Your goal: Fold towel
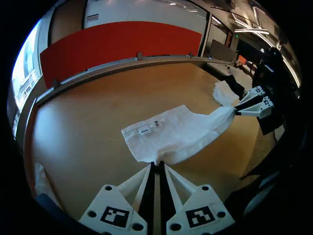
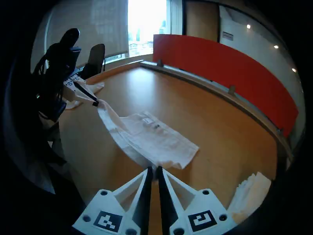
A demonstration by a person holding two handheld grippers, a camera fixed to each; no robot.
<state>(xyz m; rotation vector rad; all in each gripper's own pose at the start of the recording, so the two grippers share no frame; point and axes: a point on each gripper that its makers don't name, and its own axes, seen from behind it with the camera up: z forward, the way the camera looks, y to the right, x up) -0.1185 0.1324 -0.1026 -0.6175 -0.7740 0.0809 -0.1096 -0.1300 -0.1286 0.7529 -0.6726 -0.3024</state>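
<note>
A white towel (image 1: 176, 135) with a small label (image 1: 144, 130) lies partly on the wooden table (image 1: 94, 105). One long edge is lifted off the surface. My left gripper (image 1: 158, 164) is shut on the towel's near corner. At the far right, my right gripper (image 1: 237, 111) pinches the other lifted corner. In the right gripper view the towel (image 2: 156, 143) stretches from my right gripper (image 2: 153, 169), shut on its near corner, up to my left gripper (image 2: 96, 103) at the left, held by a person in dark clothing.
A stack of folded white towels (image 1: 225, 93) sits at the table's end, also seen as the stack (image 2: 252, 192) at lower right. A red divider panel (image 1: 117, 47) lines the far table edge. Office chairs (image 2: 96, 58) stand by the window. More white cloth (image 1: 41, 182) lies at lower left.
</note>
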